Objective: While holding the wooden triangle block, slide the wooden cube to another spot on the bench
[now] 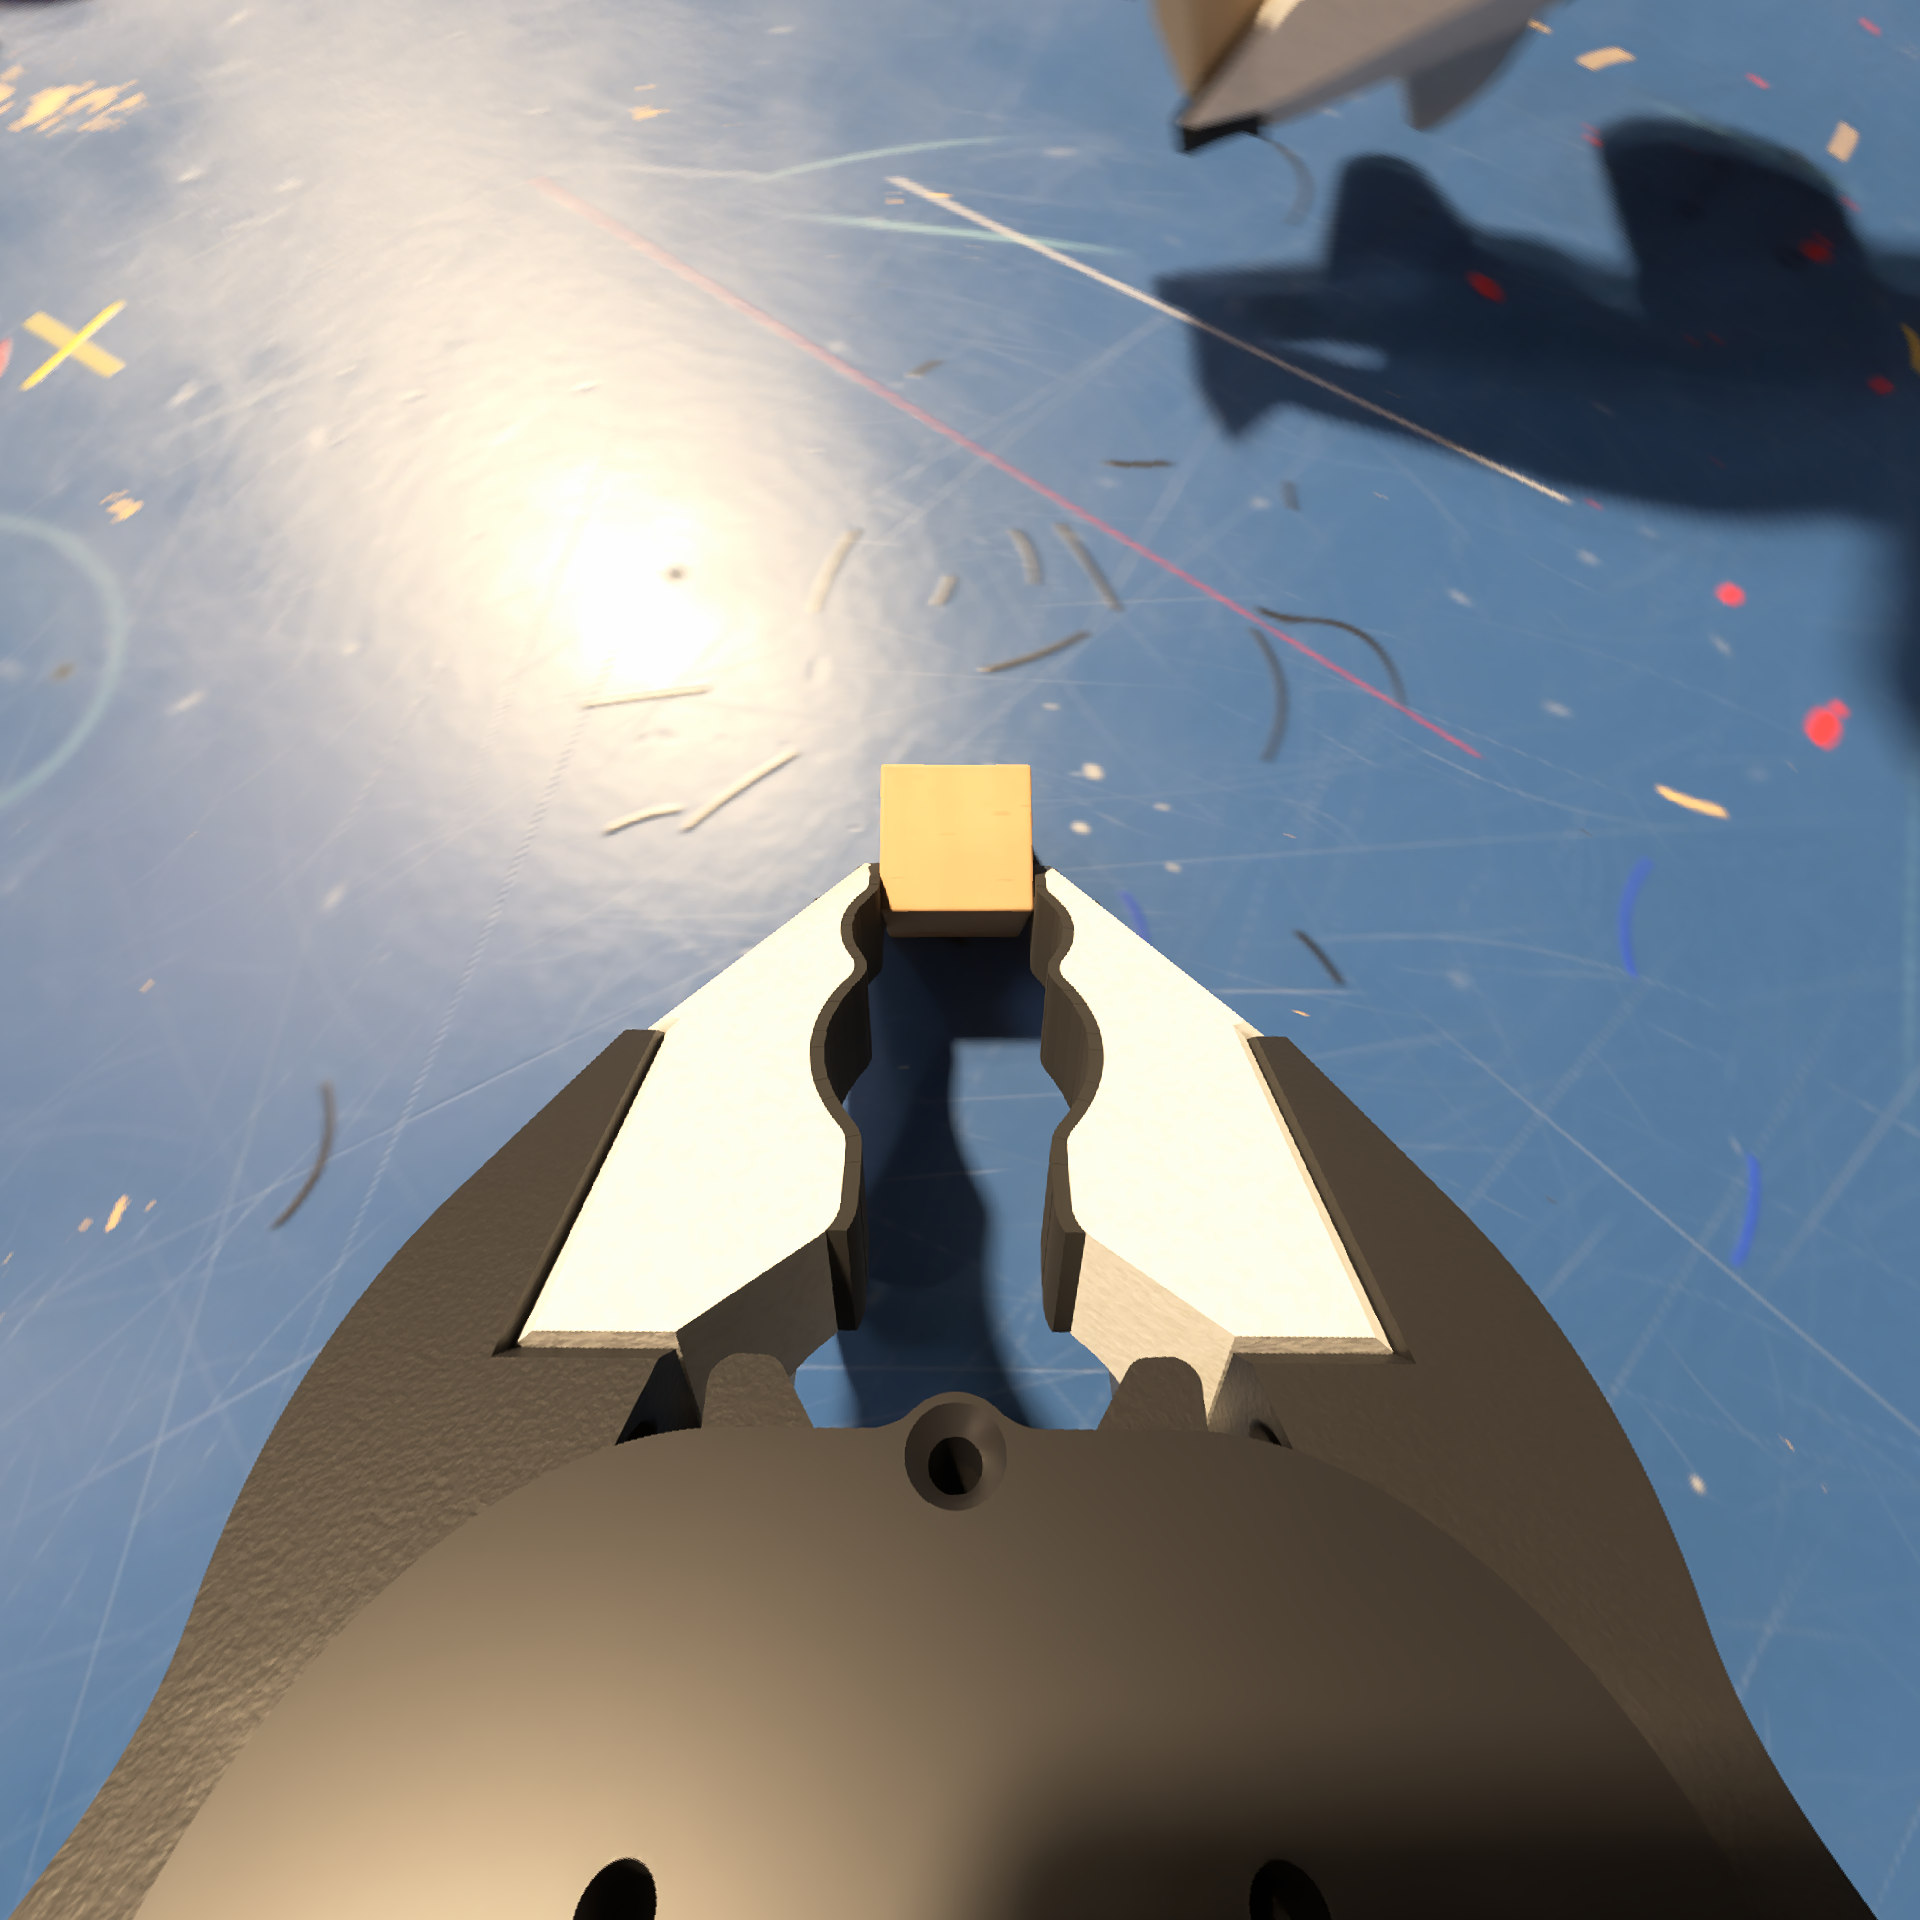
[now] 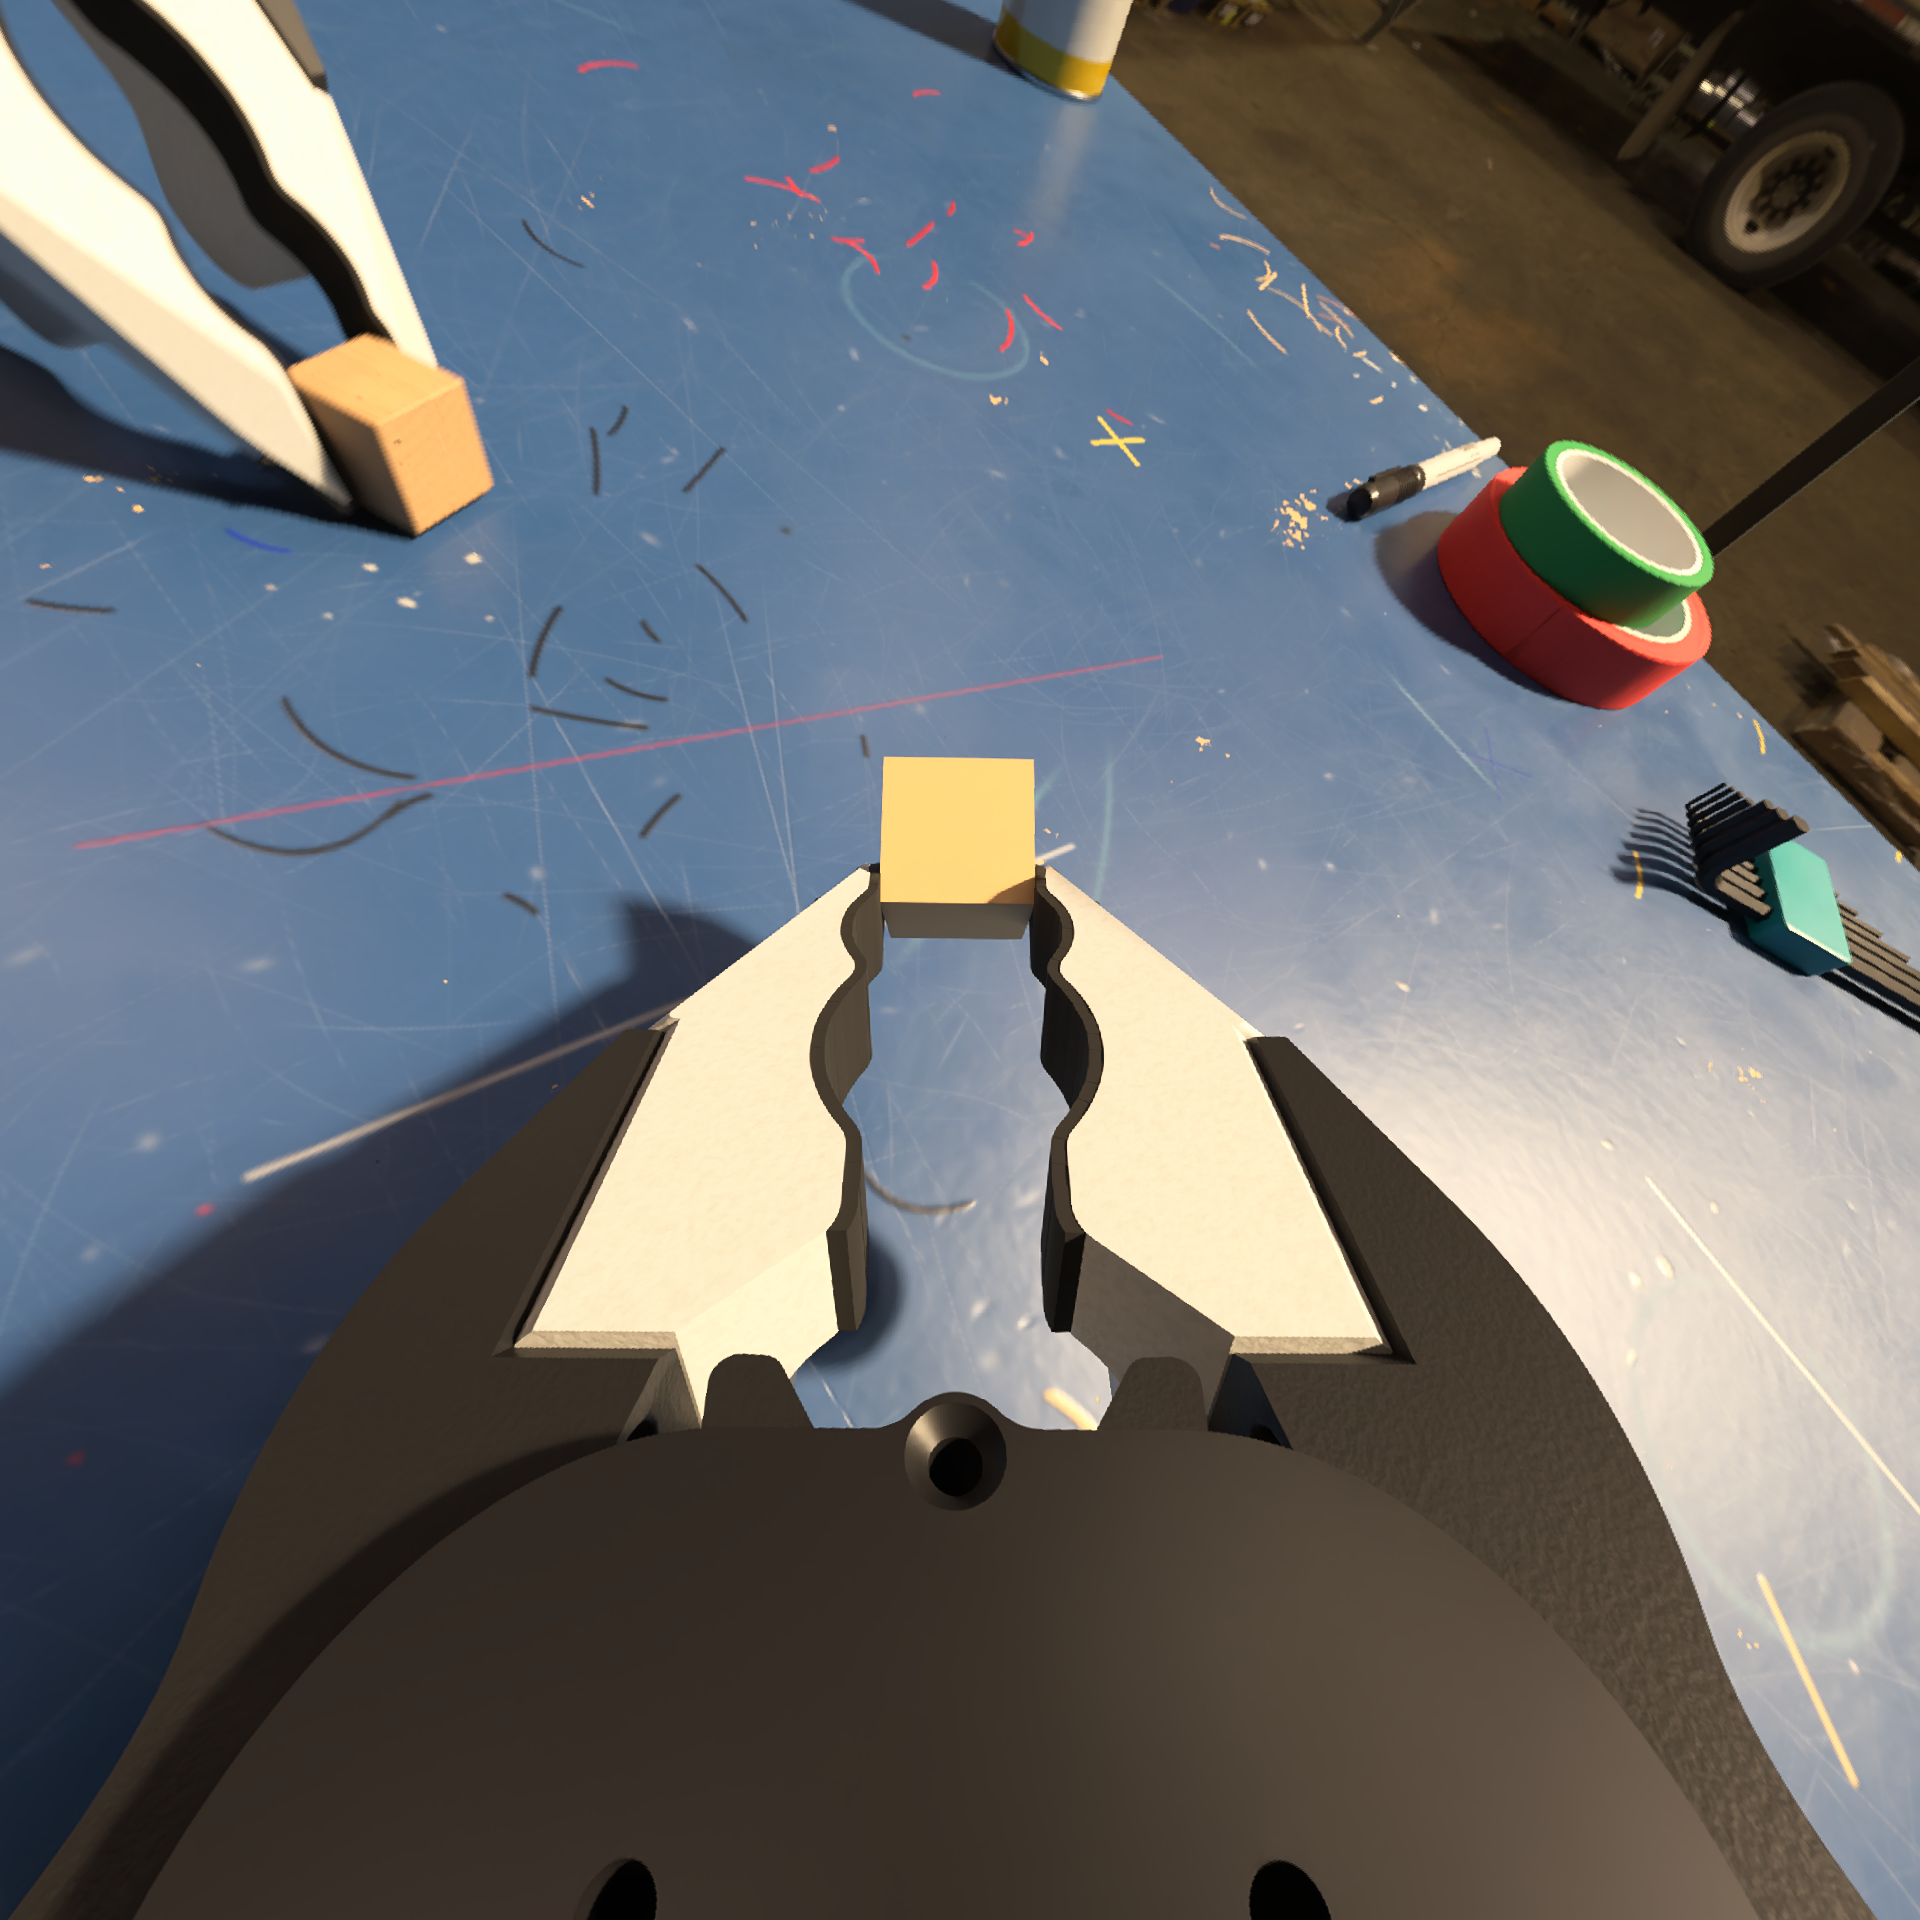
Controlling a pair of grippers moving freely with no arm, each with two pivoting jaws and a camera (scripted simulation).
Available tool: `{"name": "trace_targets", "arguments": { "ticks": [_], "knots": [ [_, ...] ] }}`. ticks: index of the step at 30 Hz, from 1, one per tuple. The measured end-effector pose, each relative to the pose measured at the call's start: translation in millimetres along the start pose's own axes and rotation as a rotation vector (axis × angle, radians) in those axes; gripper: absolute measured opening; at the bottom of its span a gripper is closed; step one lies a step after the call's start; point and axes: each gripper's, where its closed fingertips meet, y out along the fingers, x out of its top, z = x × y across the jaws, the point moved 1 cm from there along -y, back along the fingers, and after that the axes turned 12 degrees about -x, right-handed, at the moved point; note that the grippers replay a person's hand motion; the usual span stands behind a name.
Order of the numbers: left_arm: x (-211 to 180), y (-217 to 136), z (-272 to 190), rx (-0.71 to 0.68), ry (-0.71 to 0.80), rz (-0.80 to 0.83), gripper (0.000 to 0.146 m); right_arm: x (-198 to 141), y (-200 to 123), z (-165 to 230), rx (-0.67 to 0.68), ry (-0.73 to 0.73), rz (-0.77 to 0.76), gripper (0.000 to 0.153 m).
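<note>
My left gripper is shut on the wooden cube at its fingertips. In the right wrist view the left gripper comes down at the top left, and the cube rests on the blue bench. My right gripper is shut on the wooden triangle block, which shows a square face here. In the left wrist view the right gripper hangs above the bench at the top right and casts a shadow well below itself.
A red tape roll with a green roll on it, a marker and a hex key set lie near the bench's right edge. A can stands at the far edge.
</note>
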Motion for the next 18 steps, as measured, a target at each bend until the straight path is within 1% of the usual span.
{"name": "trace_targets", "arguments": {
  "ticks": [3,5,10,18],
  "knots": [
    [1,6,-18,-0.064,0.07,0.014,0.027,4,-2,0,0.003,0.007,-0.021,0.027],
    [4,10,-24,-0.075,0.096,0.017,0.027,4,-2,0,0.005,0.008,-0.024,0.027],
    [15,24,-32,-0.178,0.157,0.04,0.027,2,0,3,0.024,-0.003,-0.012,0.027],
    [26,39,-40,-0.175,0.191,0.037,0.027,3,1,7,0.033,-0.017,-0.014,0.027]
  ]
}}
